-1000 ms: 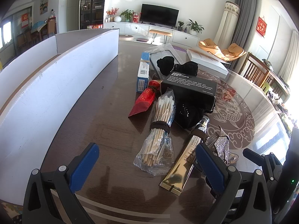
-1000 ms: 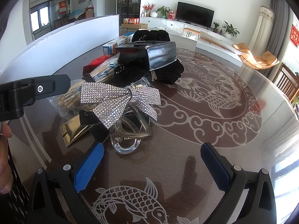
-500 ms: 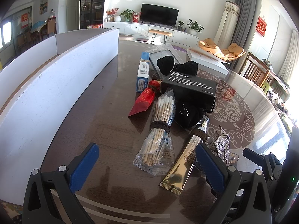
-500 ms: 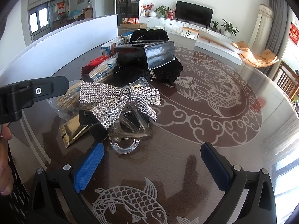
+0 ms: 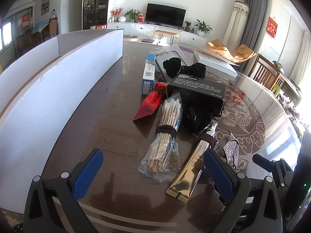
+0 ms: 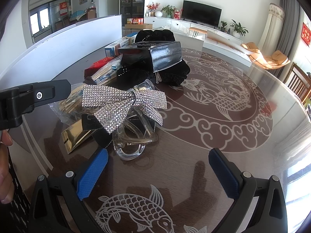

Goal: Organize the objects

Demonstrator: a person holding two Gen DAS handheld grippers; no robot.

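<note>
Right wrist: claw (image 6: 157, 169) spread wide, low before hair clip (image 6: 130, 128)

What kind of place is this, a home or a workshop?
Most likely the living room of a home. A television stands on a long white cabinet with potted plants, and orange lounge chairs sit by curtains. The items lie on a round glass-topped table.

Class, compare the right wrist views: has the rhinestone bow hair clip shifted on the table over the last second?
No. The rhinestone bow hair clip sits in the same spot against the gold tube and the table's fish pattern.
</note>
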